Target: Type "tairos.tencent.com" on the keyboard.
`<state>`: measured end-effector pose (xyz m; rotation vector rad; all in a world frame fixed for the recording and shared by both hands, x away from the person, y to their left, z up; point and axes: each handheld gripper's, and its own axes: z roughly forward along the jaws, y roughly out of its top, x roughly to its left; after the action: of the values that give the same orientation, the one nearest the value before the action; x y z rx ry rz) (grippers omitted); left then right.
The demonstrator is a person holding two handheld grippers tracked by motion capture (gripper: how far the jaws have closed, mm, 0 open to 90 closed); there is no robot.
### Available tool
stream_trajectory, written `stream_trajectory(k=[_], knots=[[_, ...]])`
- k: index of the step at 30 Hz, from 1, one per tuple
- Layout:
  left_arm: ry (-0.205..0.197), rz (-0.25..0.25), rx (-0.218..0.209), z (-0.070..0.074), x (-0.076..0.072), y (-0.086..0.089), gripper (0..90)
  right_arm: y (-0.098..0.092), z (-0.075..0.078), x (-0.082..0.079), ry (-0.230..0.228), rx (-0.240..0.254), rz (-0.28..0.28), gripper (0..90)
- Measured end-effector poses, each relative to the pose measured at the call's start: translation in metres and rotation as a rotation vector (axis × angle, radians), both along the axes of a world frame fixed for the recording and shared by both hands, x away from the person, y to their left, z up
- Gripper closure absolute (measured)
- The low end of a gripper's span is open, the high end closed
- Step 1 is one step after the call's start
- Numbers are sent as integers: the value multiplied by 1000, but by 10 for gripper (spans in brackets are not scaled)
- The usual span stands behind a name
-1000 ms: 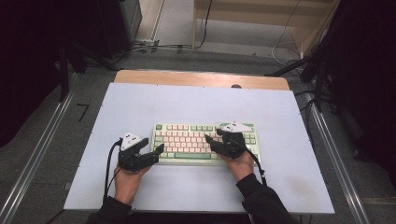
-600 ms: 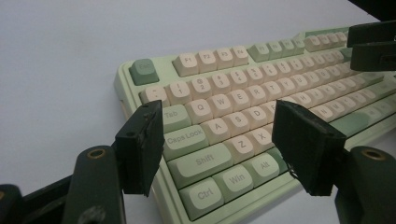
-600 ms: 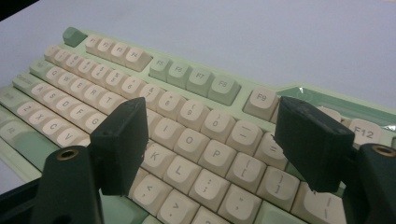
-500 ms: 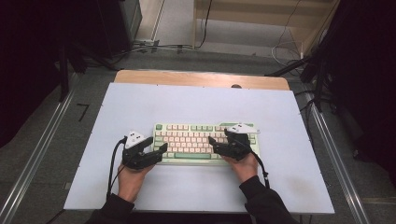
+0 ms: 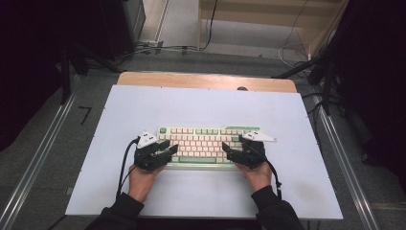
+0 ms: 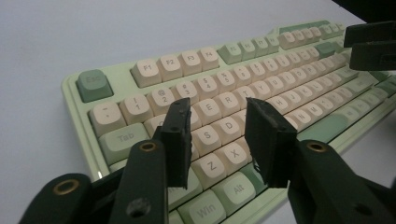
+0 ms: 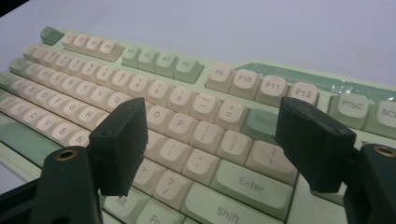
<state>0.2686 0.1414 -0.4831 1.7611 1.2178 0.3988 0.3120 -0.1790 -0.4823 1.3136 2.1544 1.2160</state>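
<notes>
At the near edge of the white table (image 5: 201, 201), two sleeved forearms are seen coming in from below, each hand wrapped around a black gripper. The left gripper (image 5: 168, 149) is held over the left end of the pale green keyboard (image 5: 210, 143), and the right gripper (image 5: 228, 151) is held over its right-hand half.

In the left gripper view, the left gripper (image 6: 218, 135) is seen with its jaws narrowed to a moderate gap; they have just been closing. The keys around D and X are framed in that gap, but nothing is gripped and the pads are not pressed against any key. The tips of the other gripper are glimpsed at the upper right edge of this view.

In the right gripper view, the right gripper (image 7: 212, 140) is seen with its jaws spread wide, having been opening within the last second. They are poised above the keys near P and Enter, and nothing is held.

The keyboard (image 7: 196, 93) is laid flat on the table, in the nearer half, its long side running across. Beyond it the bare white surface is bordered by a wooden edge (image 5: 206, 80), and cables (image 5: 292, 45) are strewn over the floor farther back.
</notes>
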Motion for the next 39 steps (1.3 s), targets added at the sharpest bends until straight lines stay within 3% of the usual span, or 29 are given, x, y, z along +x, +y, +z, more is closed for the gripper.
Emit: stream_trajectory(k=[11,22,32,39], knots=[[32,-20,20,-5,13,-6,900,-14,0,-7,-1,-3,-40,238],[68,-24,77,-9,20,-14,900,-22,0,-10,1,0,-64,238],[76,-22,92,-10,20,-15,900,-21,0,-10,1,-3,-62,239],[72,-25,66,-8,19,-14,900,-21,0,-9,1,-4,-58,239]])
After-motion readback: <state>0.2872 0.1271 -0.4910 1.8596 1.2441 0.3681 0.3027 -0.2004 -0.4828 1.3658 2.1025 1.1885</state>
